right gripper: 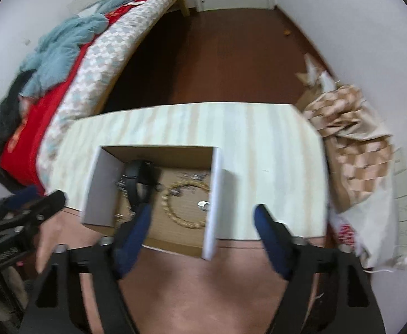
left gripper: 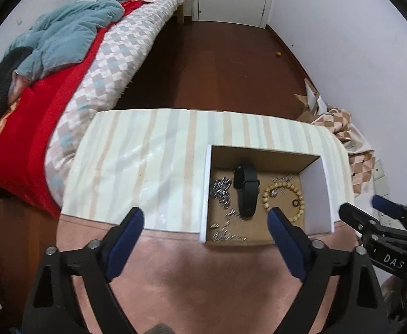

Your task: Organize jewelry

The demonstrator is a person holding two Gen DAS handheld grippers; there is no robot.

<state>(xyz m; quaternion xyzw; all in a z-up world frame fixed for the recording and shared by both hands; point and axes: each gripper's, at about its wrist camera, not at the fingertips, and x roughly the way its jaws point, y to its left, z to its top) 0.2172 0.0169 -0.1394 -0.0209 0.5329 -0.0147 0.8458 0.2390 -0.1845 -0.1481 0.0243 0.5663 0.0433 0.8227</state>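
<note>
Left tool gaping just before box

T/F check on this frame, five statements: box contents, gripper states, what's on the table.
1. The black watch lies inside the box. True.
2. The left gripper holds the bead bracelet. False: it is open and holds nothing.
3. The silver chains lie left of the watch. True.
4. The right gripper is shut. False: open.
5. The box has a lid on. False: its top is open.
</note>
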